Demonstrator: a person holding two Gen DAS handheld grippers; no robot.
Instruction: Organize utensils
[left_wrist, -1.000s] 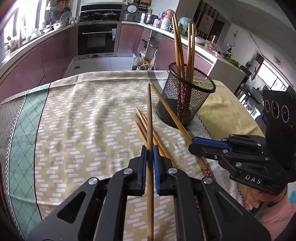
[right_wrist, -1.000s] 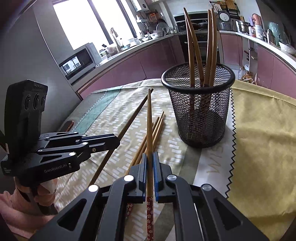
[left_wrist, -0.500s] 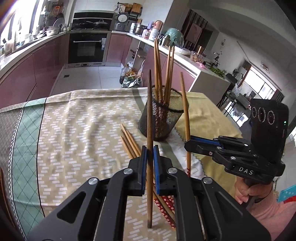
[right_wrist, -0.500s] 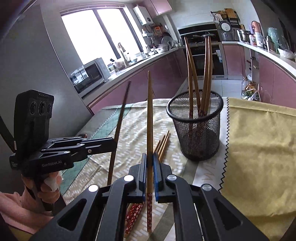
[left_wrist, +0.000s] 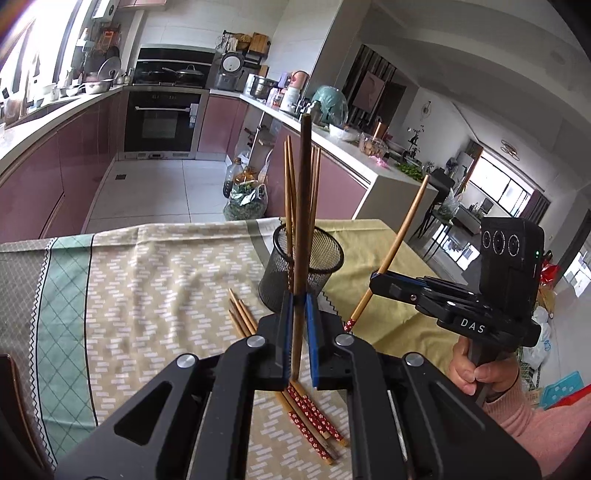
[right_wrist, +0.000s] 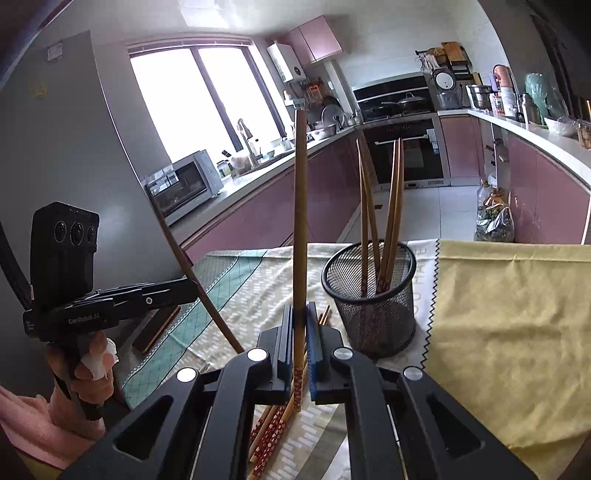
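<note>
Both claws are up off the desk, angled a bit downward. Left claw (left_wrist: 299, 332) is clamped on a dark chopstick (left_wrist: 303, 206), right claw (right_wrist: 300, 339) on a lighter chopstick (right_wrist: 300, 221). Mesh holder (right_wrist: 369, 295) sits mid-desk toward the far edge.

Mesh cup (left_wrist: 304, 264) stands on cloth-covered counter (left_wrist: 147, 288), several chopsticks (left_wrist: 290, 192) upright in it. Loose chopsticks (left_wrist: 242, 317) lie on cloth at cup's 7 o'clock in left wrist view, ends running under left hand-held gripper (left_wrist: 299, 332). Left hand-held gripper pinches one chopstick (left_wrist: 303, 206), standing before cup. Right hand-held gripper (left_wrist: 380, 277) at cup's 3 o'clock, pinching another chopstick (left_wrist: 402, 236), tilted, clear of counter.
</note>
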